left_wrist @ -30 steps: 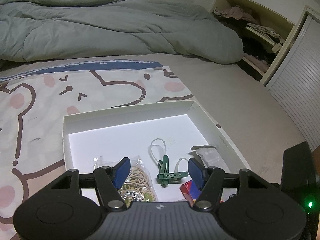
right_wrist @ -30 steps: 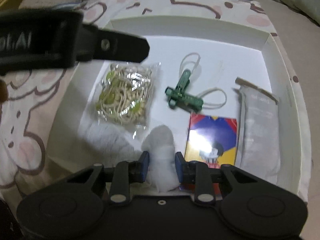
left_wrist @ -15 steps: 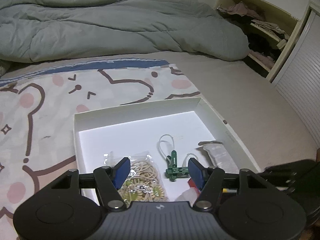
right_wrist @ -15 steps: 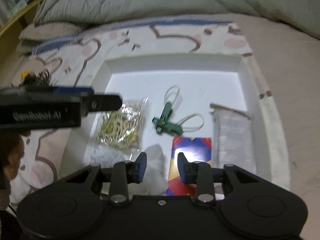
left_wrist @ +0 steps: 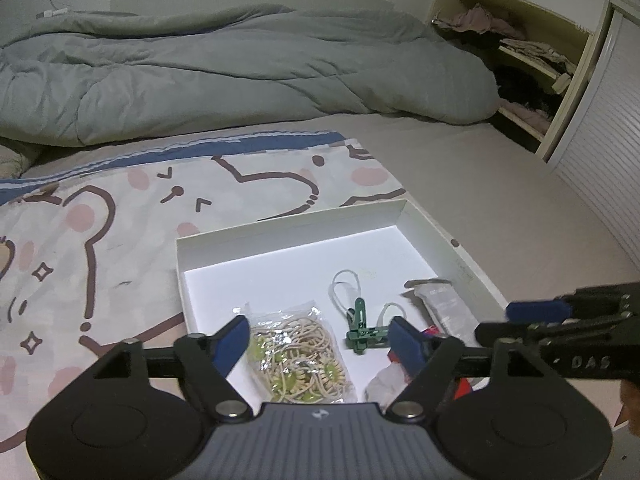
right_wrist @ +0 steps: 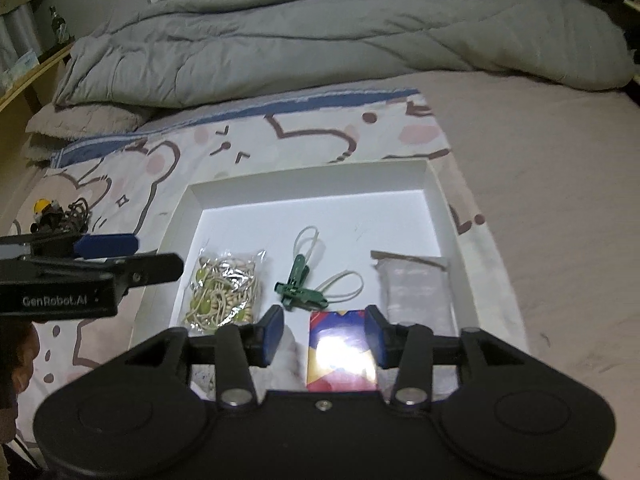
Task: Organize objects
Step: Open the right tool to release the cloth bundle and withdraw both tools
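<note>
Two claws hovered at the near edge of a white box (right_wrist: 440,208), both w/ fingers apart & holding nothing: left claw (left_wrist: 320,342) over the near-left part, right claw (right_wrist: 324,336) over the near-middle. Box sat on a cartoon-print sheet (right_wrist: 280,136) on the bed; far half of the box floor was bare, so open room lay toward the far wall. Low walls ran round the three sides that showed; near side hidden by the claws.

Inside: bag of beige bands w/ green bits (right_wrist: 222,292) at left, green clips w/ white loops (right_wrist: 300,284) mid, clear wrapped packet (right_wrist: 416,292) along the right wall, colourful card pack (right_wrist: 342,350) near-mid, white tissue (right_wrist: 288,356) just left of the pack, partly behind a right claw finger.

Outside: small dark clutter w/ a yellow piece (right_wrist: 56,214) on the sheet left of the box, grey duvet (left_wrist: 240,72) heaped beyond, open shelf w/ clothes (left_wrist: 516,44) far right.
</note>
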